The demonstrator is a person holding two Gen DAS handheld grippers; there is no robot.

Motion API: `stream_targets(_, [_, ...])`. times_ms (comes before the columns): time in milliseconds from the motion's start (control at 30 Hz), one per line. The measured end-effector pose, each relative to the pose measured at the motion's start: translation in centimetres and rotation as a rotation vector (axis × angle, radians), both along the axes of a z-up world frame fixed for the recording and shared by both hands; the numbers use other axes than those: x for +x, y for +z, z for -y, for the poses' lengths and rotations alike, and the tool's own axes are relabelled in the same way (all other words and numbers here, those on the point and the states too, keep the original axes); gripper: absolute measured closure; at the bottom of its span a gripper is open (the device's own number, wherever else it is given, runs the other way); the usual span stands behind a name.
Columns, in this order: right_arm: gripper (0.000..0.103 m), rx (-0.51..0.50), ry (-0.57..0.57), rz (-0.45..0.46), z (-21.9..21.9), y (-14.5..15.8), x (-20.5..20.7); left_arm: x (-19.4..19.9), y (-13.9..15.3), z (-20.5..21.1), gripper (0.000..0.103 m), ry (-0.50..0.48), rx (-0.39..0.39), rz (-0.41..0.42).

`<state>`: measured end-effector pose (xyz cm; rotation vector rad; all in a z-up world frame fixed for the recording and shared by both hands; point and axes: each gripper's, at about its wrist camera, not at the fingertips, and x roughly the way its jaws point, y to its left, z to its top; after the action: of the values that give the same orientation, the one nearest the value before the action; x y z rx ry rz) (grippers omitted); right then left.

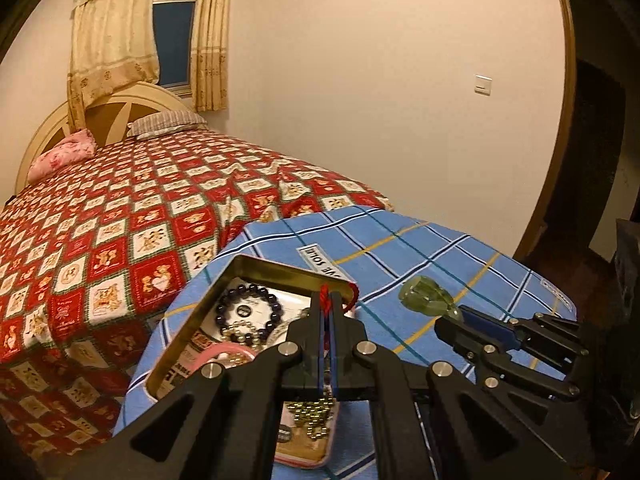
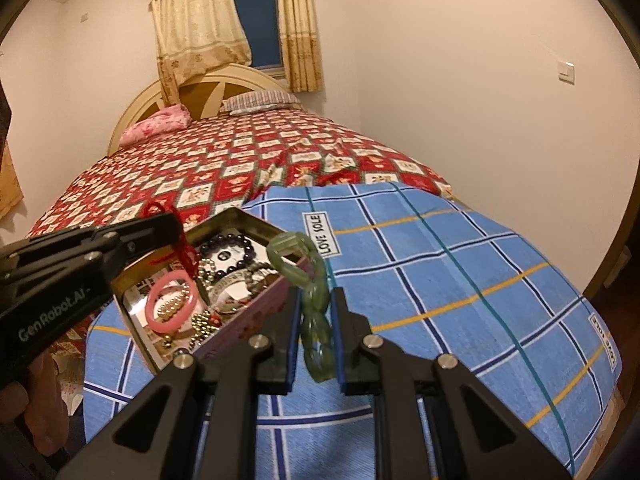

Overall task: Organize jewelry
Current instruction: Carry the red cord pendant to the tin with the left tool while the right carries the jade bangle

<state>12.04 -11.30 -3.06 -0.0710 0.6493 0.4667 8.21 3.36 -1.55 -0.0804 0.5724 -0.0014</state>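
Jewelry tin (image 2: 240,332), open and crammed, sat at the left side of the blue checked cloth (image 2: 460,280) on the tabletop, hard against the foot of the bed (image 2: 224,160). Inside: a dark bead bracelet (image 2: 228,246), a pink bangle (image 2: 171,303), a heap of small gold beads (image 2: 204,322). Kept lidless, most likely so pieces could be lifted straight out and dropped straight back.

Left gripper (image 1: 329,312) clamped fully shut on a red cord (image 1: 326,298), pinched thin between the pads, the loop spilling over the tin's far rim. Angled downward over the tin, a hand just visible behind it at the bottom left of the right wrist view. Thin cord, so a full close seemed the only way to keep hold.

Right gripper (image 2: 316,332) closed on a green stone bracelet (image 2: 310,280), jaws narrowed onto its lower links, the upper loop standing free above the tin's near edge. Also tilted down, off to the right of the tin above the cloth. Grip low on the chain, so the top could swing. Both pieces off the cloth, apparently mid-sort.
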Motion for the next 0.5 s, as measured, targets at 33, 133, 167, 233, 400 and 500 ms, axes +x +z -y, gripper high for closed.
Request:
stream_targets(33, [0.086, -0.001, 0.005, 0.002, -0.2, 0.1, 0.0, 0.1, -0.1, -0.2, 0.103, 0.007, -0.001, -0.004])
stream_targets(133, [0.086, -0.007, 0.022, 0.007, -0.9, 0.3, 0.1, 0.3, -0.4, -1.1, 0.103, 0.030, -0.004, -0.014])
stream_targets(167, [0.086, -0.010, 0.029, 0.008, -1.3, 0.3, 0.2, 0.3, -0.5, -1.5, 0.103, 0.040, -0.008, -0.016])
stream_targets(233, [0.086, -0.017, 0.041, 0.011, -1.9, 0.4, 0.3, 0.3, -0.5, -2.0, 0.103, 0.052, -0.012, -0.016])
stream_targets(400, [0.086, -0.024, 0.064, 0.005, -3.2, 0.3, 0.8, 0.6, -0.9, -3.1, 0.103, 0.077, -0.021, -0.020])
stream_targets(500, [0.086, -0.028, 0.078, 0.000, -4.1, 0.1, 1.1, 0.7, -1.2, -3.7, 0.103, 0.088, -0.025, -0.027])
